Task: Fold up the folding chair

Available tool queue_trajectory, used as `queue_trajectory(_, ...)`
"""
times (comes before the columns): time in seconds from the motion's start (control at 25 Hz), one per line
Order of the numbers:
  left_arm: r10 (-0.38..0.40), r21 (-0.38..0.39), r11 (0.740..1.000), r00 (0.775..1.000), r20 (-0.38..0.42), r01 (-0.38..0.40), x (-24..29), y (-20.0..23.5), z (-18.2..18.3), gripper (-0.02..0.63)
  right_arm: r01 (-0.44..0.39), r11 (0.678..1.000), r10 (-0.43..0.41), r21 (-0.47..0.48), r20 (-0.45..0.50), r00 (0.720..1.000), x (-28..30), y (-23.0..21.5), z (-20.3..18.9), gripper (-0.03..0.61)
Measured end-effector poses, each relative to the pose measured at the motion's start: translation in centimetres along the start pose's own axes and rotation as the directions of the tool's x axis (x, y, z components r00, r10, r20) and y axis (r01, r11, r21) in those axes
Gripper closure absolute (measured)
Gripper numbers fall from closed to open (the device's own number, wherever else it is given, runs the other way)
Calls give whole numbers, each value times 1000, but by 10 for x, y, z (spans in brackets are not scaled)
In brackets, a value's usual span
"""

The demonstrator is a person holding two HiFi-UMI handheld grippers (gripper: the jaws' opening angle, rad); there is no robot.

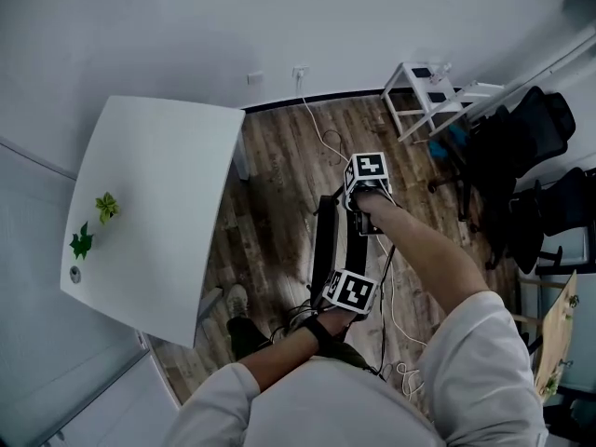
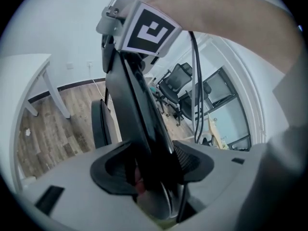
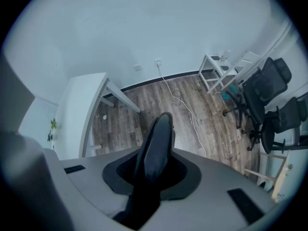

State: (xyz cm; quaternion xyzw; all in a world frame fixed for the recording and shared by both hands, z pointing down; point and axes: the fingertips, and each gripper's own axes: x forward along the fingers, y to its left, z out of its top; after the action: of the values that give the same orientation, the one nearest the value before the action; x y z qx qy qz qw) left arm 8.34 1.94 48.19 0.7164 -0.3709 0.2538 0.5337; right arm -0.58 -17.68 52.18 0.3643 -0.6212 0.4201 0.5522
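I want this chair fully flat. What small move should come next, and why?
Probably press the frame held in the left tool toward the black panel that stands apart; the folding chair looks nearly flat, the right tool gripping its top edge.

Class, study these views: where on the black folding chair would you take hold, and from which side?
Probably the thin upper edge of the folding chair, coming from above. It stands upright, folded nearly flat, so that narrow rim is slim and faces upward.
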Motion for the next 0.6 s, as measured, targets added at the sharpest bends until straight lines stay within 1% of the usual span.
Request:
queue_trajectory(0.24,22,7,1000,1000,15,-22,-44,38,-5,365,-19,1000,19,16,11,1000,-8,53,11,489)
queue_trajectory(0.6,64,20,998,998,19,-64,-116,110,-26,365,-60,998,59,18,38,998,-9,157,25,489)
